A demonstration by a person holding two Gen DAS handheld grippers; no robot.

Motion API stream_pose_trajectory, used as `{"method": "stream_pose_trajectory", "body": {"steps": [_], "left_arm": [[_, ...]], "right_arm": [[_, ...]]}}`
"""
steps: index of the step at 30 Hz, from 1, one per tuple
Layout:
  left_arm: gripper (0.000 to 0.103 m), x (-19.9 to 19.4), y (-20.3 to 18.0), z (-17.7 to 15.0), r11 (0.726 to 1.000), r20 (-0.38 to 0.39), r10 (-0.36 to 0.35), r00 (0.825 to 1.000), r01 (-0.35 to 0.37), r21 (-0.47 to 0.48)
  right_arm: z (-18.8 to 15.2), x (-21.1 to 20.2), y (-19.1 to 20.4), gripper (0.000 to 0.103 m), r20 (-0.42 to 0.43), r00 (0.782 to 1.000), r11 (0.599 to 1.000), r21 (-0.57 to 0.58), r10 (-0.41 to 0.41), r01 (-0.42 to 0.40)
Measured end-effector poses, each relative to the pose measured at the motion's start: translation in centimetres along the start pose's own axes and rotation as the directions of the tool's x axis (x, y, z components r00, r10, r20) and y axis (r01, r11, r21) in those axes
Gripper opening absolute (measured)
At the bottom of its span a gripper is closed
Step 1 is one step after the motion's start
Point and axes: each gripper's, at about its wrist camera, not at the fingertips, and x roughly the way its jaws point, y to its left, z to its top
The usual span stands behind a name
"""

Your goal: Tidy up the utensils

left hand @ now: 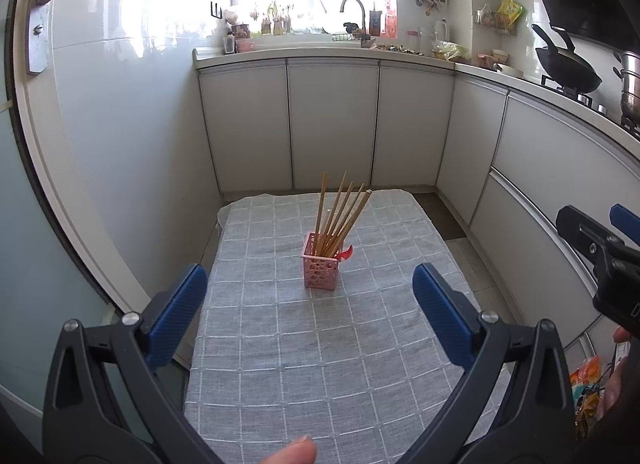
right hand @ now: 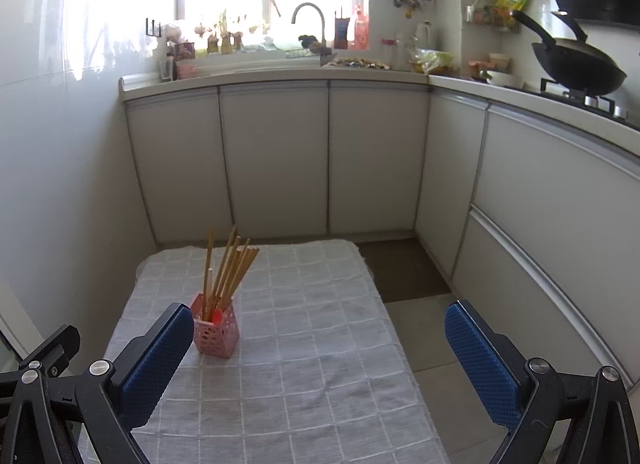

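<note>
Pink plastic holder [left hand: 321,266] is standing near the bench's [left hand: 280,364] middle, wooden chopsticks [left hand: 340,216] leaning inside; the left gripper [left hand: 310,310] is hovering with fingers apart and empty. From the right wrist, the right gripper [right hand: 320,352] is likewise gaping empty, the holder just beyond its left finger [right hand: 158,360]. Judging everything gathered, I'd be keeping clear of the chopsticks.

Low table [left hand: 256,404] covered by grey cloth [left hand: 360,344] with white grid lines, slightly wrinkled. One pink perforated holder [left hand: 321,266] stands upright on the cloth toward the far end, holding wooden chopsticks [left hand: 340,216] leaning right. A red piece [left hand: 346,252] sits at its rim.
</note>
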Motion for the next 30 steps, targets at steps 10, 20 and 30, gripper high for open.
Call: {"method": "stream_pose_trajectory", "body": {"steps": [10,20,30], "left_arm": [[0.102,0.04,-0.09,-0.09,1.0,-0.001,0.011,1.0,-0.011,0.002],[0.102,0.04,-0.01,-0.14,1.0,-0.005,0.012,1.0,-0.012,0.002],[0.102,0.1,0.12,-0.19,1.0,-0.004,0.015,1.0,-0.015,-0.001]], "right_arm": [[0.12,-0.12,-0.05,0.103,0.005,1.0,1.0,0.0,-0.005,0.005],[0.05,-0.17,0.0,0.103,0.005,1.0,1.0,-0.003,-0.012,0.012],[0.04,-0.15,0.02,0.103,0.005,1.0,1.0,-0.004,-0.013,0.013]]}}
